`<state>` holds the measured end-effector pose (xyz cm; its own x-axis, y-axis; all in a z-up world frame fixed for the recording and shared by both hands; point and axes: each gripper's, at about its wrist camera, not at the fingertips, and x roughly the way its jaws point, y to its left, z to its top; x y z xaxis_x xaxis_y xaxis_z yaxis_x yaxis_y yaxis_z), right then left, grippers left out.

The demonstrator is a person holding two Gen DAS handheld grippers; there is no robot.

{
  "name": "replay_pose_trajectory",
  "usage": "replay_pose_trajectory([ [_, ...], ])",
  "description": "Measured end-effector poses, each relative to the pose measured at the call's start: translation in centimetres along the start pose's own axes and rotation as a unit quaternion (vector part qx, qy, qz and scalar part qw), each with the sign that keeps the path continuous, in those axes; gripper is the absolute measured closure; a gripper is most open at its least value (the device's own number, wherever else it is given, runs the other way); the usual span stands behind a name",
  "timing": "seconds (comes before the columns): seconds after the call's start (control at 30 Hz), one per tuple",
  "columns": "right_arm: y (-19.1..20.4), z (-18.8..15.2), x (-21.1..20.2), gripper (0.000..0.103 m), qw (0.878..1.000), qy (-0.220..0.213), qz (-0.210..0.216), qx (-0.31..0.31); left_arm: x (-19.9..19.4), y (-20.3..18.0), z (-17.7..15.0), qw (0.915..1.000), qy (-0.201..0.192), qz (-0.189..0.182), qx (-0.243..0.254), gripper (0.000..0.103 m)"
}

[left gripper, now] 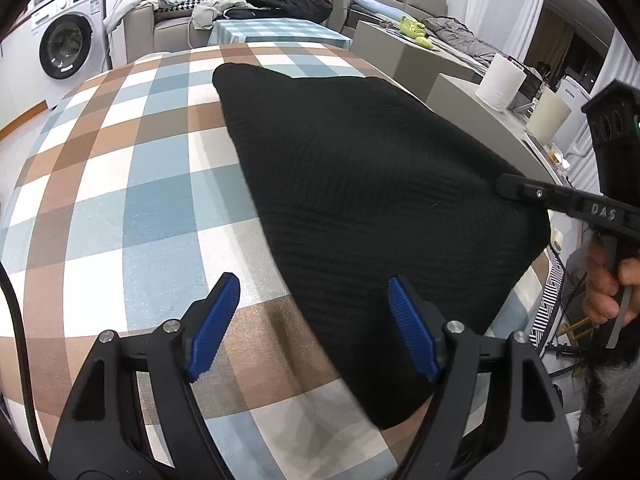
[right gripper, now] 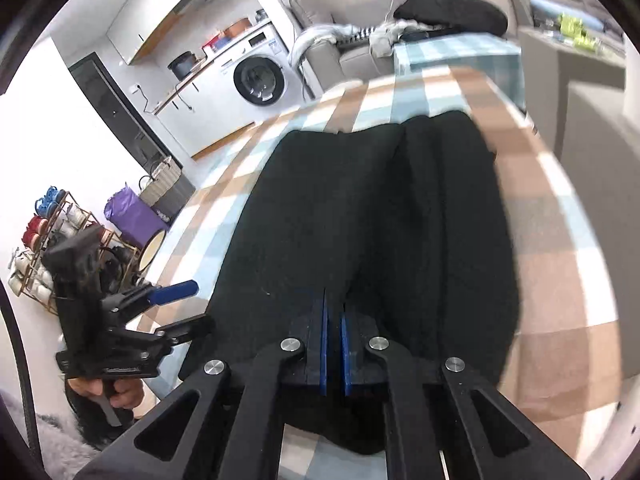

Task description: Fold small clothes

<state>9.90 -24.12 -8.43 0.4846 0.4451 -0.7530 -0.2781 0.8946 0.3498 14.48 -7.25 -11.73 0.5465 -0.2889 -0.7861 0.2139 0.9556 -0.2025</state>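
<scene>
Black knitted garment [left gripper: 360,200] spread flat across checked cloth [left gripper: 132,184] on the counter, far corner toward the sofa [left gripper: 160,28]; left gripper [left gripper: 312,328] poised above its near left edge, jaws wide, holding nothing; right gripper [right gripper: 334,344] low at near right edge, jaws closed on the black knit.

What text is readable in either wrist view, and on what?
"DAS": raised letters on the black body of the right tongs, left wrist view.
Washing machine: a label and panel markings are there, too small to read.
Right wrist view: washing machine panel and sticker blurred; no legible text on the left tongs, the black garment or the checked tablecloth.
</scene>
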Motion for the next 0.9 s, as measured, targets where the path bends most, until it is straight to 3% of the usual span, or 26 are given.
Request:
replay_pose_trajectory([
  [0.07,-0.7,-0.5,1.3,0.098,0.999,0.026,-0.046,-0.001,0.4,0.1,-0.1,1.0000,0.005,-0.004,-0.002,0.029],
  [0.13,-1.3,-1.1,2.8,0.098,0.997,0.048,-0.064,0.001,0.9,0.0,-0.2,0.9999,0.012,-0.007,-0.002,0.029],
  [0.4,-1.8,-1.5,0.4,0.074,0.998,0.021,-0.061,0.008,3.4,1.1,0.2,0.9970,0.031,-0.050,-0.050,0.029],
  [0.5,-2.0,-1.8,-0.4,0.059,0.997,0.011,-0.074,0.004,4.1,1.4,1.1,0.9962,0.027,-0.056,-0.061,0.029],
  [0.6,-2.6,-1.9,-0.3,0.058,0.997,0.016,-0.074,0.006,4.9,1.4,1.9,0.9948,0.023,-0.065,-0.075,0.030],
  [0.7,-2.5,-1.9,0.2,0.058,0.997,0.021,-0.075,0.002,5.5,1.4,2.6,0.9931,0.015,-0.068,-0.094,0.042],
  [0.83,-2.4,-2.2,0.8,0.058,0.997,0.027,-0.074,-0.003,6.1,1.5,2.9,0.9912,0.005,-0.070,-0.112,0.078],
  [0.9,-2.4,-2.3,1.1,0.058,0.997,0.028,-0.072,-0.004,6.1,1.5,2.9,0.9914,-0.001,-0.065,-0.113,0.085],
])
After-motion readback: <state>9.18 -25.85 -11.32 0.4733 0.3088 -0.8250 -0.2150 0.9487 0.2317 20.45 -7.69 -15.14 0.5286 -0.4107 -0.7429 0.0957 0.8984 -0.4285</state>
